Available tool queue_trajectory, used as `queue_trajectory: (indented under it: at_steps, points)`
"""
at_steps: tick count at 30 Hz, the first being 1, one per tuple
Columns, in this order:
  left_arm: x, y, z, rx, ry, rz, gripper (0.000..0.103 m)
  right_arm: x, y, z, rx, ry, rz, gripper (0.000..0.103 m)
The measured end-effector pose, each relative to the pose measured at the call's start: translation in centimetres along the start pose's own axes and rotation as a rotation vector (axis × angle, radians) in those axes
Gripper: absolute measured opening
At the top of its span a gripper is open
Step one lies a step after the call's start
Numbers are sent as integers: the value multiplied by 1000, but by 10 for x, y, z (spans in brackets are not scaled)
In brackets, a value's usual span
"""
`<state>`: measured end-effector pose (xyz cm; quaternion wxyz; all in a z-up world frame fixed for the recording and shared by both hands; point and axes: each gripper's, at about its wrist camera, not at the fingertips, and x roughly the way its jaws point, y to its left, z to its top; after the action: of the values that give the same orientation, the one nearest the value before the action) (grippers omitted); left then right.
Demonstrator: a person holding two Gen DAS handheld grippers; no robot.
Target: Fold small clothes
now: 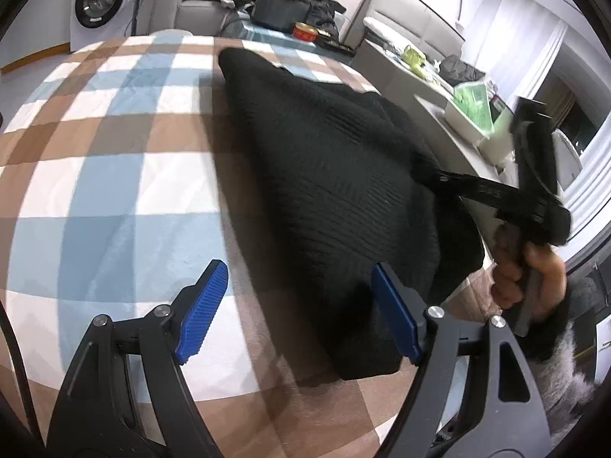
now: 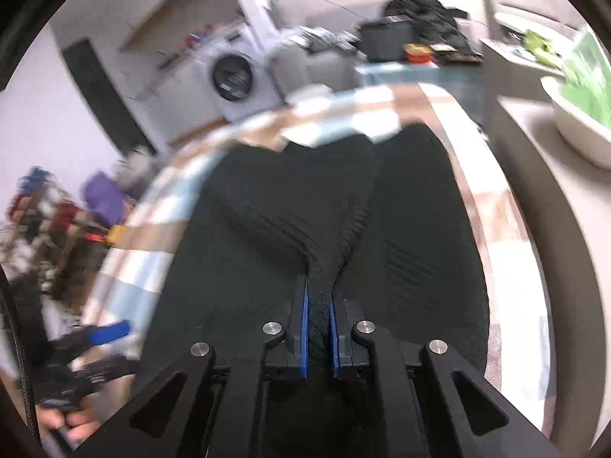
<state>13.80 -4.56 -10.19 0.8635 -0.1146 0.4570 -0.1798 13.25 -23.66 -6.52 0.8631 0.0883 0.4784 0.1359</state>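
fingers (image 2: 304, 339) of the right gripper (image 2: 317, 337) pinch a fold of the black knit garment (image 1: 324, 175) to lift it over; left gripper (image 1: 298, 313) gapes wide, empty, near the checked surface (image 1: 114, 175) right edge

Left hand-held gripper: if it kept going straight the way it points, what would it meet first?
Most likely the checked blanket, just beside the black knit garment. The left hand-held gripper is open, its right finger at the garment's edge; depth is unclear.

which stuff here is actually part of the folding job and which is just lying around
In the job:
black ribbed knit garment
right gripper, clamped on it
left gripper, open
checked brown, blue and white cloth

Lying about:
white front-loading washing machine
red round tin
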Motion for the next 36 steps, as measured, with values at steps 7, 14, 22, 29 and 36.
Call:
queue_trajectory:
  at_steps: [7, 14, 22, 29, 36]
  points:
    - [3, -8, -12, 53, 32, 19, 75, -23, -35, -14, 112, 42, 175, 44]
    - [-15, -3, -29, 81, 48, 0, 75, -53, -51, -48, 53, 73, 343, 44]
    - [-18, -13, -46, 126, 78, 18, 75, -36, -34, -40, -136, 66, 229, 16]
    - [-26, -12, -40, 102, 59, -24, 75, -53, -37, -20, -104, 31, 223, 12]
    - [-19, -10, -30, 51, 43, -71, 75, -17, -56, -27, -31, 120, 123, 12]
